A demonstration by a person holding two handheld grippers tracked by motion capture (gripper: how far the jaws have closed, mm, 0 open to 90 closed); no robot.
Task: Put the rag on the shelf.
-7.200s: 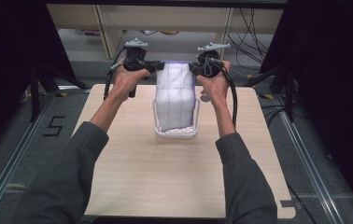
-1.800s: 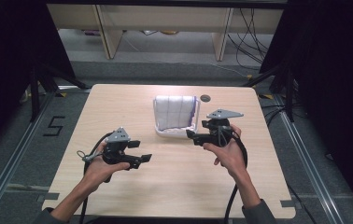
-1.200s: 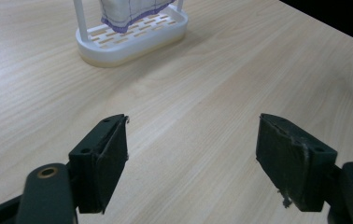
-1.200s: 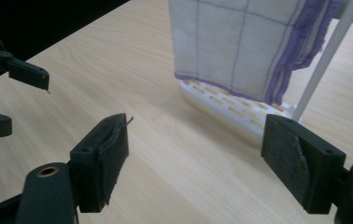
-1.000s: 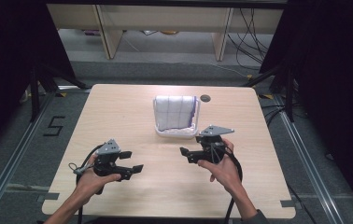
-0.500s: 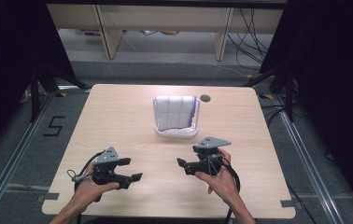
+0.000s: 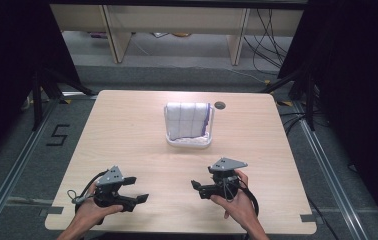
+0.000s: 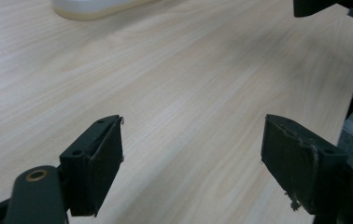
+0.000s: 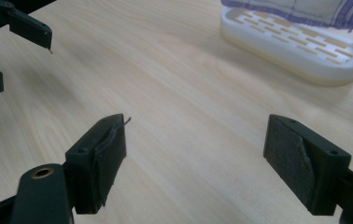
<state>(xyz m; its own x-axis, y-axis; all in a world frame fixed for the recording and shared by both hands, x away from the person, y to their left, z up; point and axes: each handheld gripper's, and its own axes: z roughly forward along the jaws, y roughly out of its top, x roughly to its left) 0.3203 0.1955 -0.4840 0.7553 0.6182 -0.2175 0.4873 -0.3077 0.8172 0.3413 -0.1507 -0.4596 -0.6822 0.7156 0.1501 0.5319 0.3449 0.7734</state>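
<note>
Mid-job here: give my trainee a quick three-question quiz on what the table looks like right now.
1. True or false: the left claw is shut on the cloth.
2. Where does the cloth lie? A) flat on the table B) in the white basket C) in the right claw
3. Fill in: both claws hang near the table's ____ edge, by the person.

Key: 1. False; its jaws stand wide apart, holding nothing. 2. B. 3. near.
</note>
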